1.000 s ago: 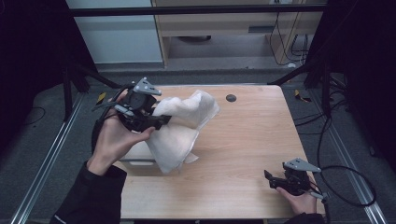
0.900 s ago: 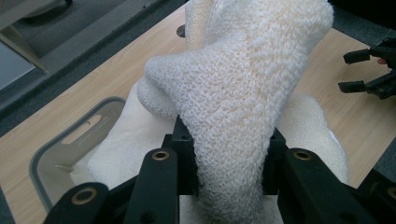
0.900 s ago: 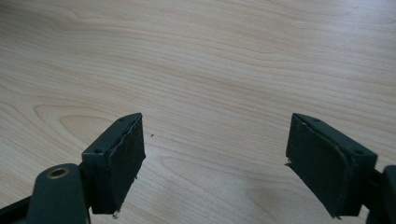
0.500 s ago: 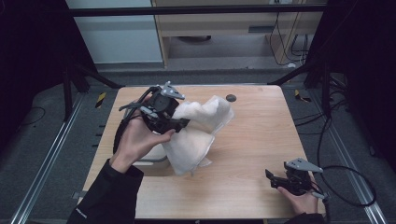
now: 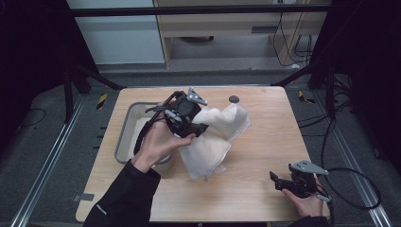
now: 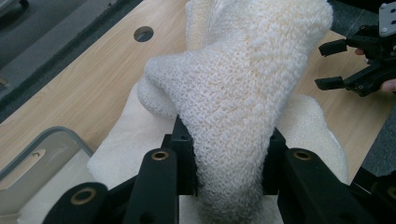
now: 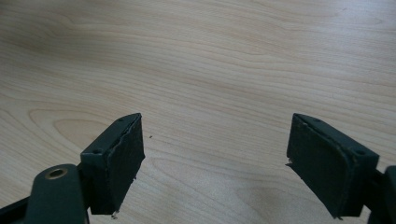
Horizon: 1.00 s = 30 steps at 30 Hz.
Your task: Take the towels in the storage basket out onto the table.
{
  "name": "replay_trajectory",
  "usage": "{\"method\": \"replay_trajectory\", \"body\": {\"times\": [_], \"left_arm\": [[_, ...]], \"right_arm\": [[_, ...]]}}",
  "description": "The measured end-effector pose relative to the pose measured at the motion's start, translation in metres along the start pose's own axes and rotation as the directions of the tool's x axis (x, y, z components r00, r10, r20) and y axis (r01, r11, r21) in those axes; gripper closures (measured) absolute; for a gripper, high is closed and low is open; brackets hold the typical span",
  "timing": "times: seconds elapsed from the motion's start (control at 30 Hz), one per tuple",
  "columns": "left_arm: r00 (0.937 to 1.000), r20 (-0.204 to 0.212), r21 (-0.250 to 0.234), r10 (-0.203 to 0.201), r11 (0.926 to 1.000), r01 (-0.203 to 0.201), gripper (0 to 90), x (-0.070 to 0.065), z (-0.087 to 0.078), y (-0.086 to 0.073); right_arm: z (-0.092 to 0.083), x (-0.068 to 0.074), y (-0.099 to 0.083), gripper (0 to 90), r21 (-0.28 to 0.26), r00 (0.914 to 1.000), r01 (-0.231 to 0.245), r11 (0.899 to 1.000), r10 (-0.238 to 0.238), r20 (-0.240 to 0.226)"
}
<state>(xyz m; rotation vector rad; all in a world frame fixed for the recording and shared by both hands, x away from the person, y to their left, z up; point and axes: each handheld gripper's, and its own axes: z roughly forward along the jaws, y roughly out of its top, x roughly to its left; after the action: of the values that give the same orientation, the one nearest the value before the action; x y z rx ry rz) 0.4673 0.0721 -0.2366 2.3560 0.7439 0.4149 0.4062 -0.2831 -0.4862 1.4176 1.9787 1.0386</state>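
Across the pale wooden table (image 5: 265, 151) we keep the left gripper (image 5: 201, 128) pinching the white knitted towel (image 5: 215, 142) mid-table, clear of the grey tray (image 5: 124, 126) at its left edge, right gripper (image 5: 276, 181) spread idle.

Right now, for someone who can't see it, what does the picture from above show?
A person's left claw is shut on a white towel, lifting it over a wooden table beside a grey tray. The right claw rests open near the table's front edge.
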Motion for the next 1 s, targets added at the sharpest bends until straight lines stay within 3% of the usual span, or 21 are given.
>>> {"method": "replay_trajectory", "body": {"times": [0.6,1.0], "left_arm": [[0.9991,0.038,0.041,0.018,0.999,-0.019,67.0,-0.009,0.045,0.0],[0.9981,0.062,0.065,0.006,0.9978,-0.011,66.8,-0.011,0.077,-0.014]], "right_arm": [[0.0,-0.001,-0.001,18.7,0.005,0.9999,-0.01,1.0,0.01,0.004],[0.0,-0.001,-0.001,18.3,0.006,0.9999,-0.001,1.0,0.001,0.014]]}}
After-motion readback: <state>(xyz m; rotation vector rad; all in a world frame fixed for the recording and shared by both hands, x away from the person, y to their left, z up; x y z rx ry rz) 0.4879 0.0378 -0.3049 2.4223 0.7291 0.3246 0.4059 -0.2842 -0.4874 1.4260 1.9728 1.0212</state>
